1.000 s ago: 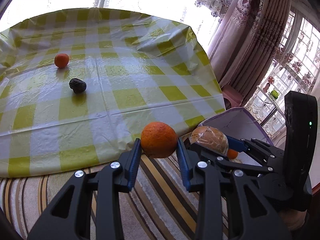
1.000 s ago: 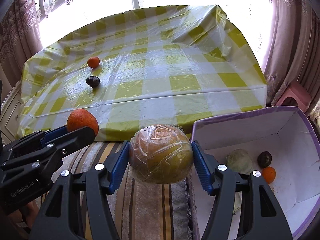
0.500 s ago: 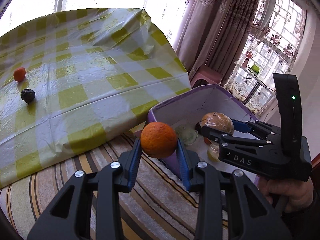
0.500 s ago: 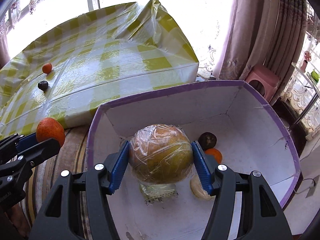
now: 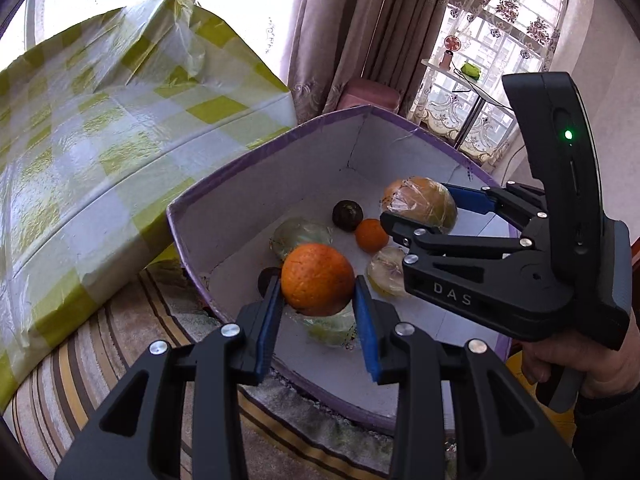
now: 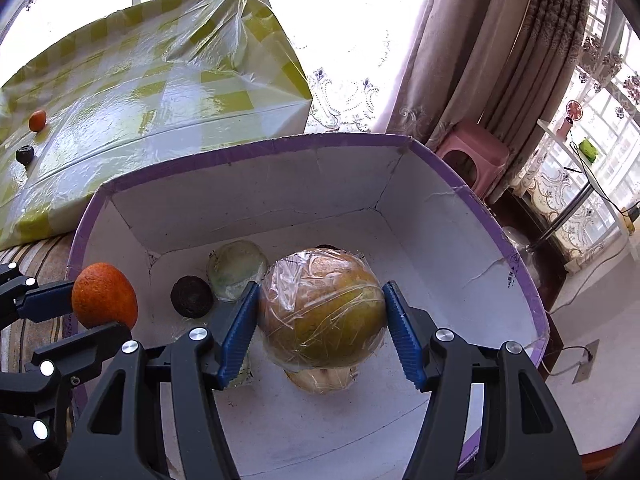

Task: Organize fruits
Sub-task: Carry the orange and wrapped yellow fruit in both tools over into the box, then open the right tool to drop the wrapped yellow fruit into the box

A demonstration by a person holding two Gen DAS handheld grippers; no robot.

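Black grippers, blue-padded fingers [image 5: 267,322], silver screws, "DAS" lettering.

light: bright daylight | window [image 6: 248,8] overexposed | tablecloth [image 6: 132,92] glare | edges fisheye-warped

Bright windows [image 6: 248,12] with lace curtains [image 6: 492,52], a pink stool [image 6: 472,152], striped rug [image 5: 120,344], checked counter [image 5: 100,128].
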